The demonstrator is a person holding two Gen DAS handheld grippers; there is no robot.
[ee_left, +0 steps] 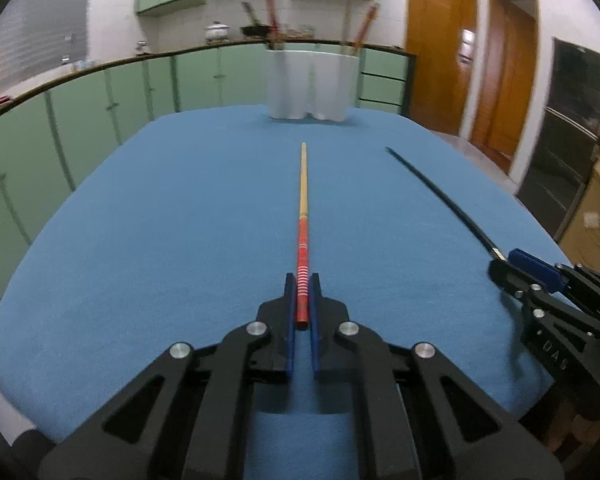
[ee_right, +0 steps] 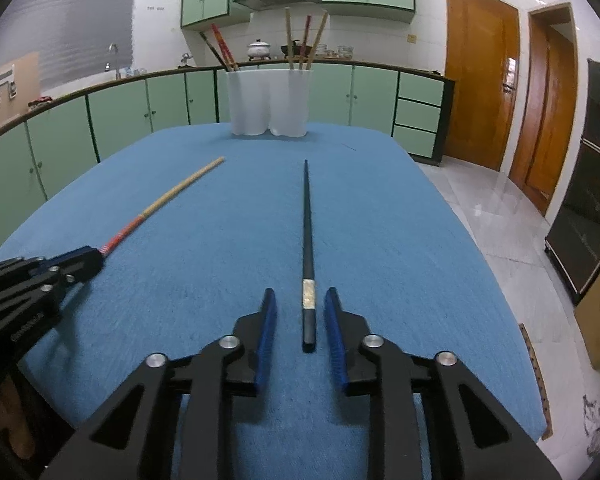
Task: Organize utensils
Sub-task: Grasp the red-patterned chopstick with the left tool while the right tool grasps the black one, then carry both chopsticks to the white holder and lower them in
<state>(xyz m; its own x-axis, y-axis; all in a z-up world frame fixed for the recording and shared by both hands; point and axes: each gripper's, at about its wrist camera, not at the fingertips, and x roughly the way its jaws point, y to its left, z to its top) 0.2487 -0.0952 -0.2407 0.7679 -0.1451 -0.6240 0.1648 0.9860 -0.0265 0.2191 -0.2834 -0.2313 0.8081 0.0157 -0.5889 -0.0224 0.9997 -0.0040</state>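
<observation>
Across the middle of both views spreads the blue-covered worktop [ee_right: 380,220], and at its far edge, top centre of frame, stands the white two-lobed holder [ee_right: 269,102] with chopsticks already sprouting from it: a dark one and red-patterned ones in the left lobe, pale wooden ones and a red one in the right. Now down to the action: the left gripper [ee_left: 302,298] sits bottom centre of its own view, jaws clamped tight on the red-banded end of the red-and-wood chopstick [ee_left: 303,200], whose pale tip points straight at the holder while the stick lies along the cloth. Over in the right wrist view, the right gripper [ee_right: 300,312] has its jaws only slightly parted, straddling the black chopstick [ee_right: 308,232] without touching it; that stick lies flat, its silver band just ahead of the pads. So we look to be at the pickup step, one stick gripped, one merely bracketed. Next, I'd say, the right jaws need to close on the black handle, then both sticks get lifted and tipped upright into matching lobes, a fiddly drop given those narrow openings.
</observation>
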